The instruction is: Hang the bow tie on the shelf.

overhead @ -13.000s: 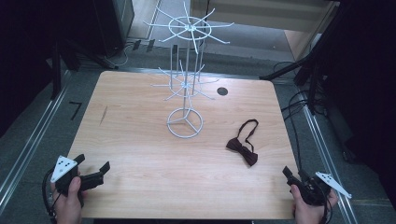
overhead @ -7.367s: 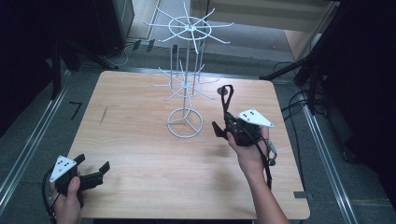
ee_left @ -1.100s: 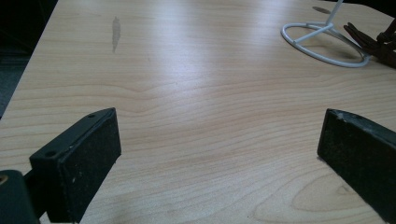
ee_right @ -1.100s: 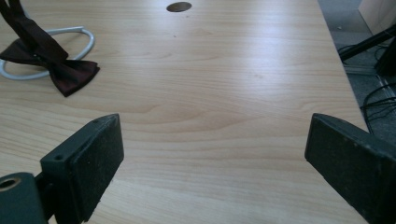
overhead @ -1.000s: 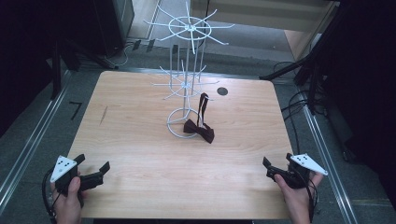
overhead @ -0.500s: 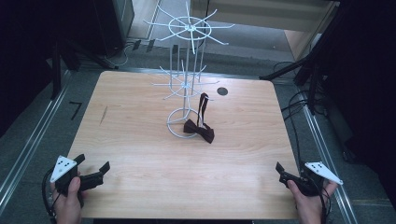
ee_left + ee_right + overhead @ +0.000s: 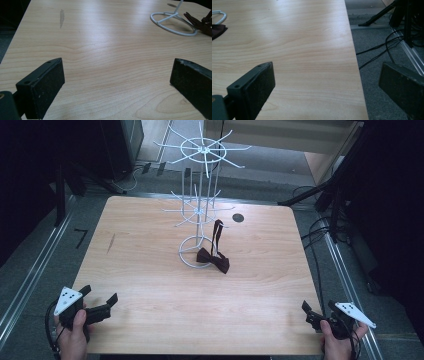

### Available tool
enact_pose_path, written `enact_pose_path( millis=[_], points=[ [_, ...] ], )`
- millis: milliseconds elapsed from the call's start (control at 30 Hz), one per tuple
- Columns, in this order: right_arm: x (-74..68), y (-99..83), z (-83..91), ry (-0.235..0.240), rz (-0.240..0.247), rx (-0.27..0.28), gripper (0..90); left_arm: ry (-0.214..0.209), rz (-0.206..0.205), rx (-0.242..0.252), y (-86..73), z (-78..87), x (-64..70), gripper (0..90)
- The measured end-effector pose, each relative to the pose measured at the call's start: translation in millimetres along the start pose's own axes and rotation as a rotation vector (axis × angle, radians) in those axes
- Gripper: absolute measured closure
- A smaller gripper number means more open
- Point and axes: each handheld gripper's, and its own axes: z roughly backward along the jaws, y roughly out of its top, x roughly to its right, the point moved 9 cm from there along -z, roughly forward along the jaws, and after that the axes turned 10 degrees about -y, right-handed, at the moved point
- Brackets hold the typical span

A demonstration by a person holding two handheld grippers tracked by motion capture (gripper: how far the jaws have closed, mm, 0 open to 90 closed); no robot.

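While the bow tie [image 7: 213, 260] stays hung, the open, empty right claw [image 7: 317, 315] has withdrawn rightward.

Two hand-held grippers of matte black plastic, the left gripper [image 7: 98, 298] and the right gripper [image 7: 316, 312], each topped by a flat grey three-cornered plate, the left plate marked with small dark dots. Thick, blocky black jaws with finely speckled, scuffed inner pads, seen in both gripper views; a round hole in the upper corner of the left-hand jaw in each, and a pale worn edge along the top of the right-hand jaw in the left gripper view. A thin black cable looping beside the left hand [image 7: 73, 336]; both hands bare.
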Motion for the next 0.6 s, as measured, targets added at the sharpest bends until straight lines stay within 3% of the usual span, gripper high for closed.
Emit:
enact_pose_path(
  millis=[67, 400, 600],
  points=[
    [0.7, -6.2, -0.3, 0.006, -0.027, -0.003, 0.9, -0.001, 0.000, -0.001, -0.1, -0.1, 0.0, 0.1],
    [1.9, -8.2, -0.8, 0.008, -0.032, 0.006, 0.9, -0.004, -0.004, -0.006, -0.4, -1.0, 1.1, 0.1],
    [-2.7, -9.9, -1.0, 0.010, 0.008, -0.007, 0.9, -0.002, -0.005, -0.013, -0.8, -1.5, 1.1, 0.1]
  ],
)
